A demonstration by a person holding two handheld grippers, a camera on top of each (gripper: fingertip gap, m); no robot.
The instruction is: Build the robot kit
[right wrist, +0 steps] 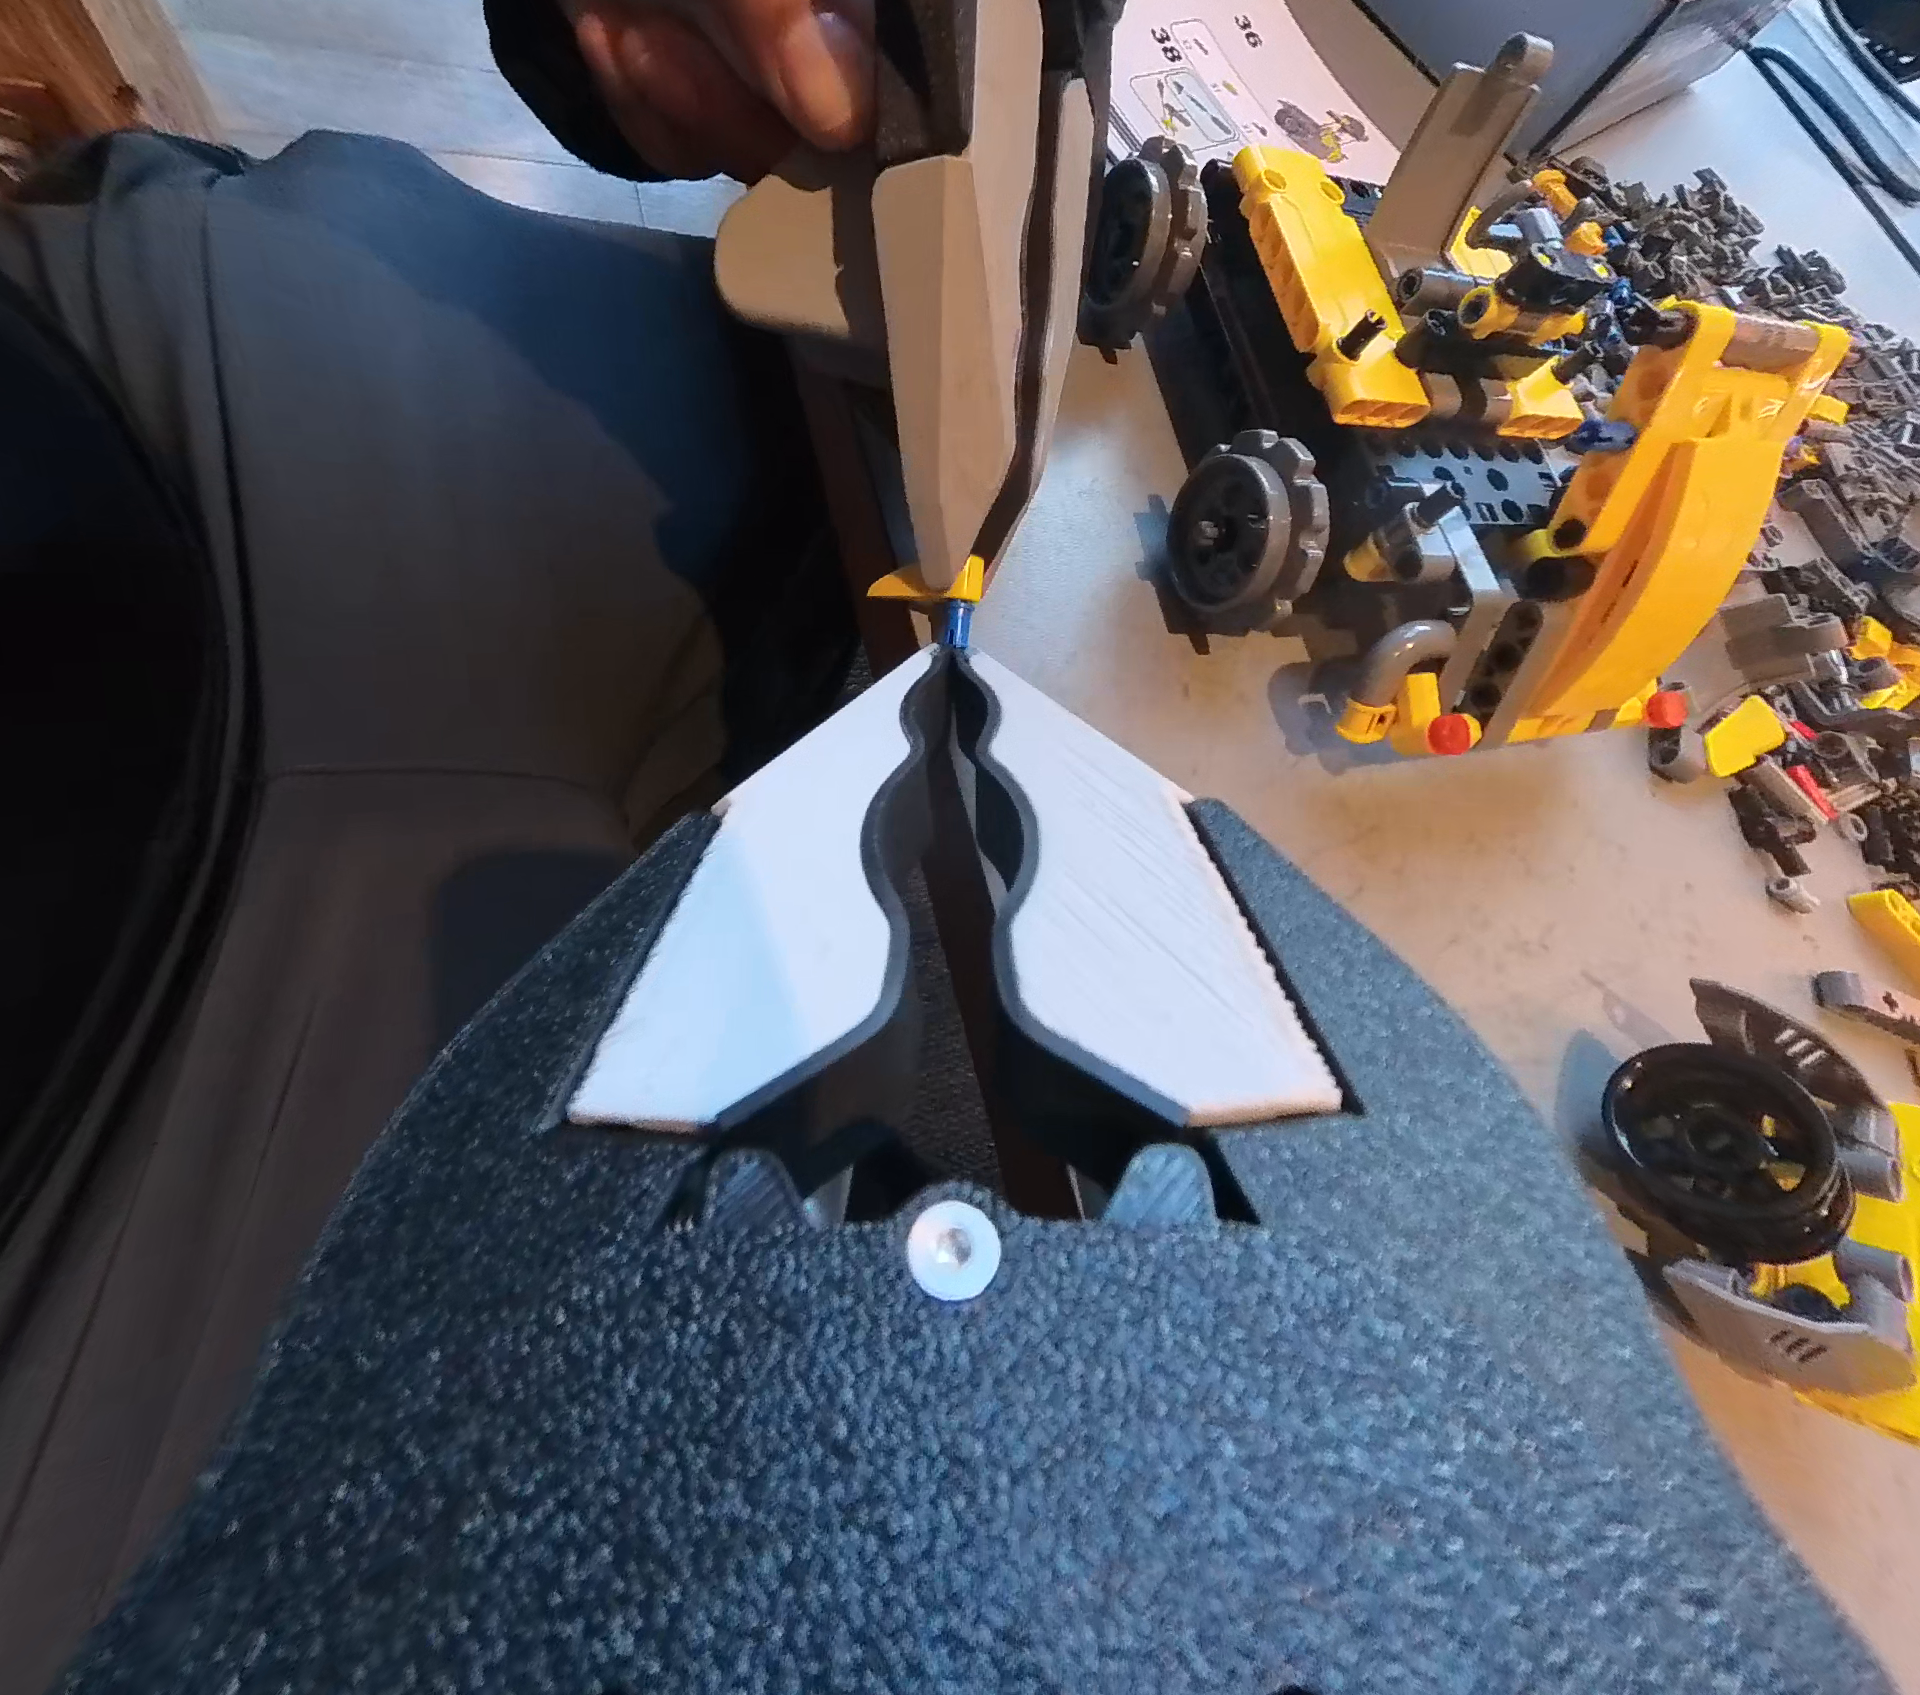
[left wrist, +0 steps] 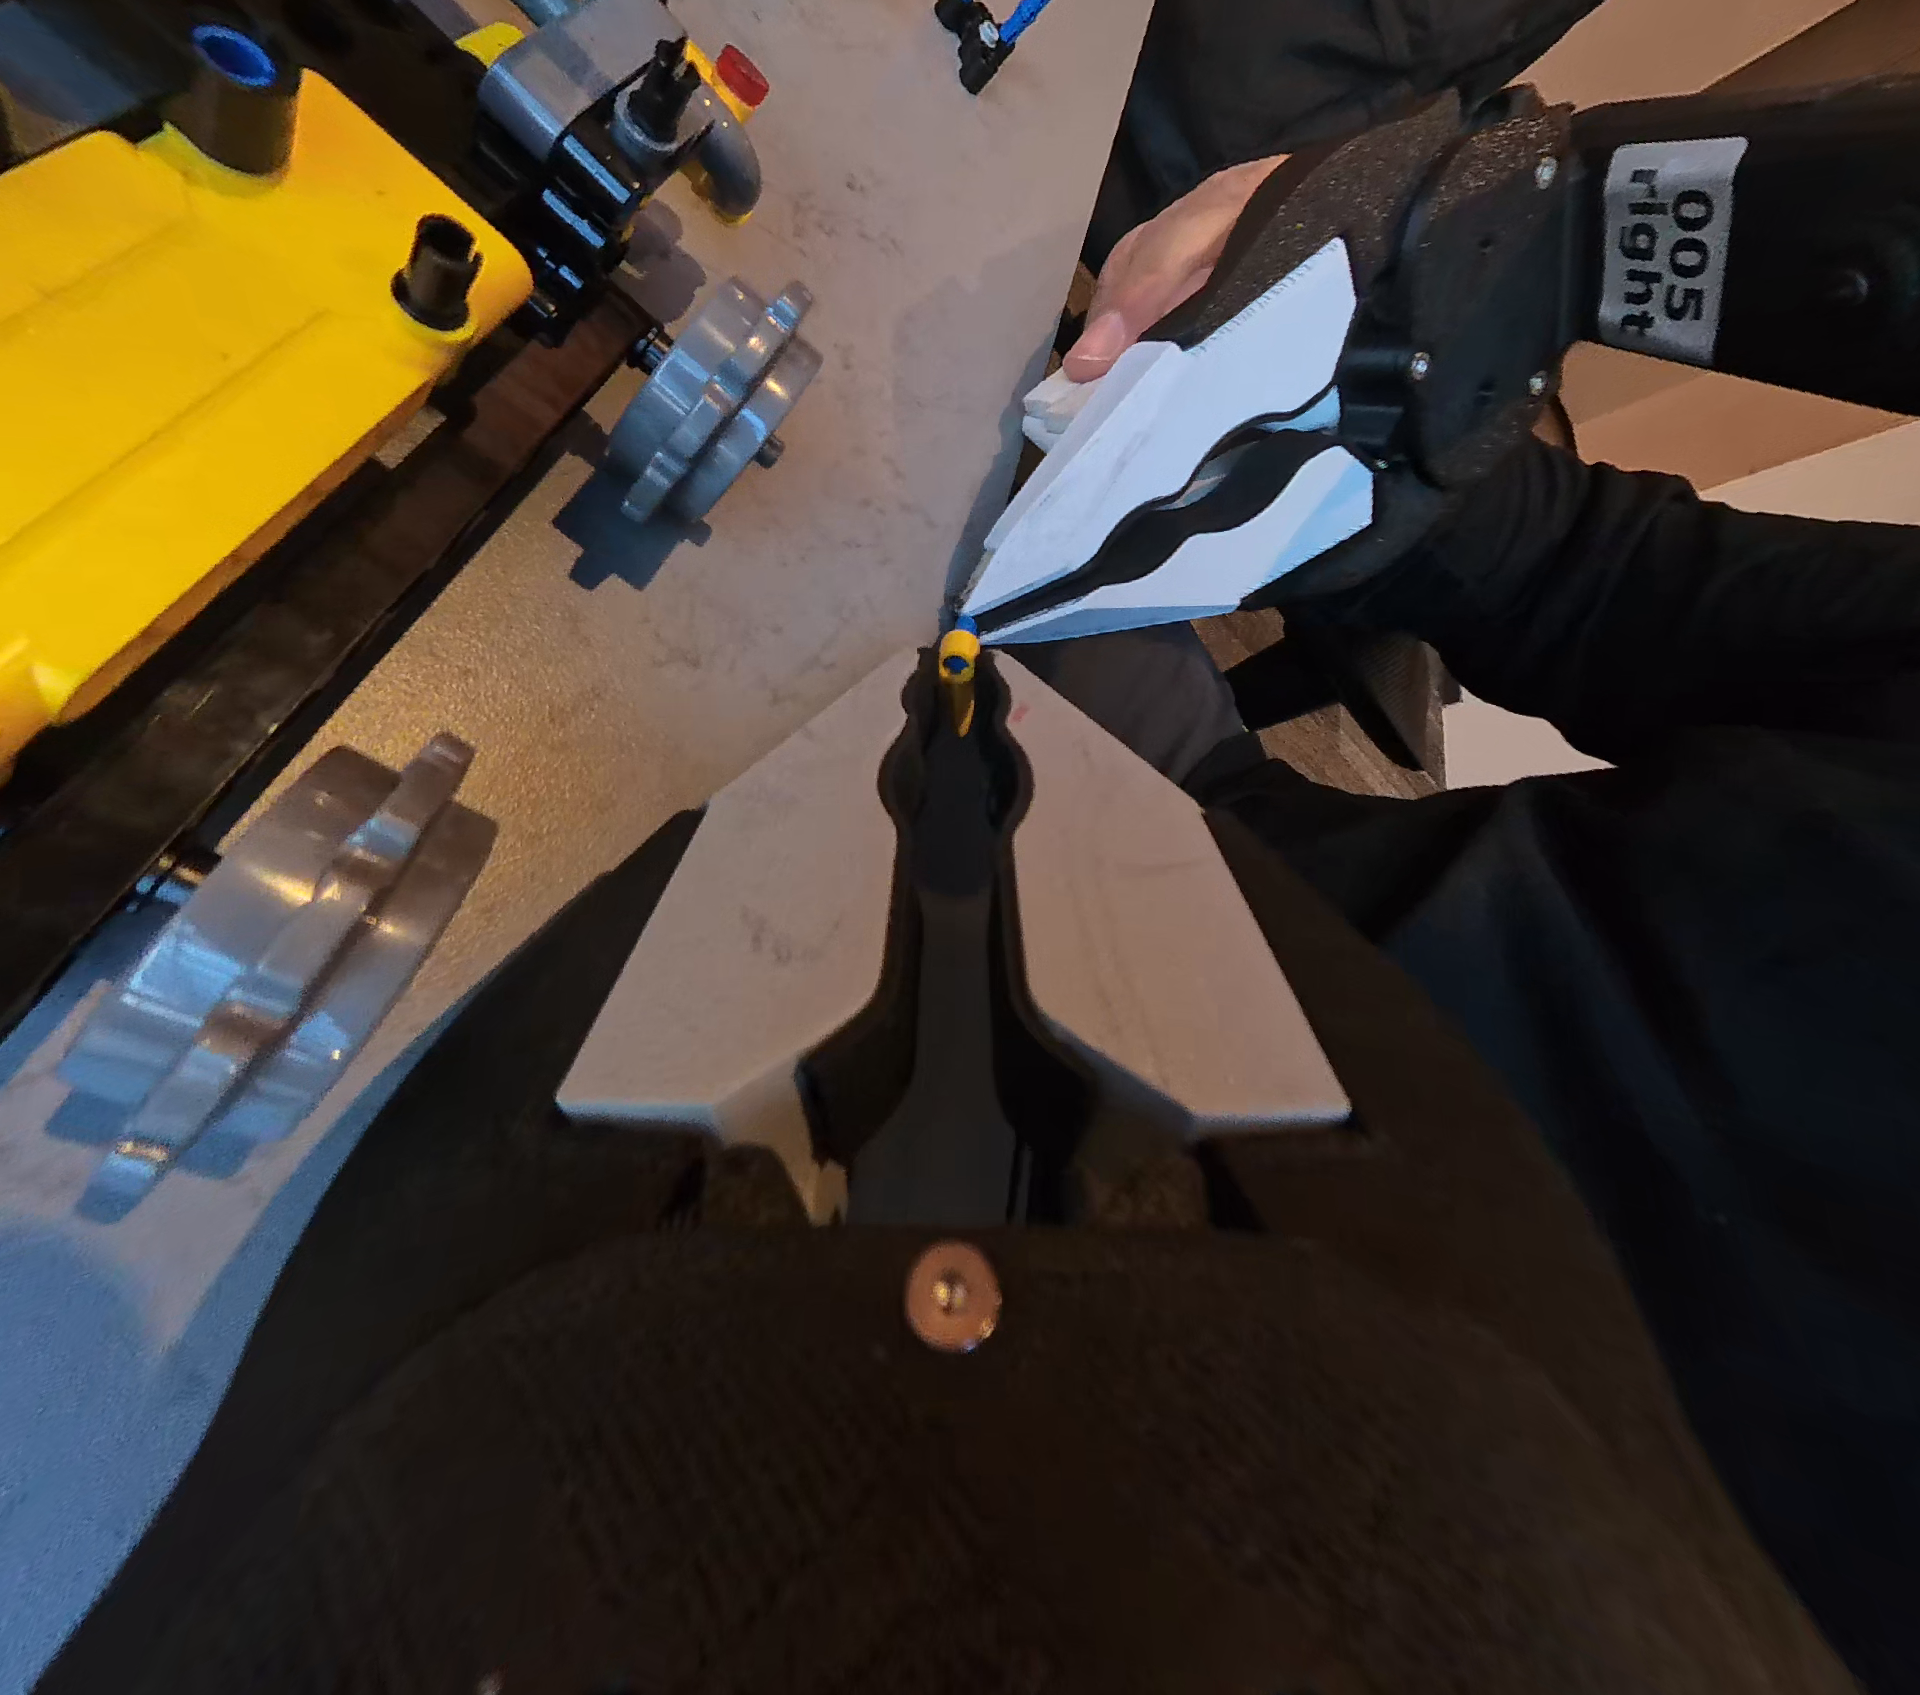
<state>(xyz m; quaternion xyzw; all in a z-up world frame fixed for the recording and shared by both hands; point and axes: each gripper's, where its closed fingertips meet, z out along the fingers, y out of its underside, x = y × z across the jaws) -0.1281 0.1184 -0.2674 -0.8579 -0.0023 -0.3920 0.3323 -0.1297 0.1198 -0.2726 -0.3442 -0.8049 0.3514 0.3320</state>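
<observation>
Small yellow piece pinched at the tips of the left tongs, held in the air just off the counter edge. Blue pin clamped in the tips of the right tongs, its far end touching the yellow piece. Both tongs closed, tip to tip. Beyond, on the counter: yellow brick-built vehicle with grey toothed wheels, loose parts pile, instruction sheet. Dark-clothed lap below.

White-fingered black claw, black sleeve.
</observation>
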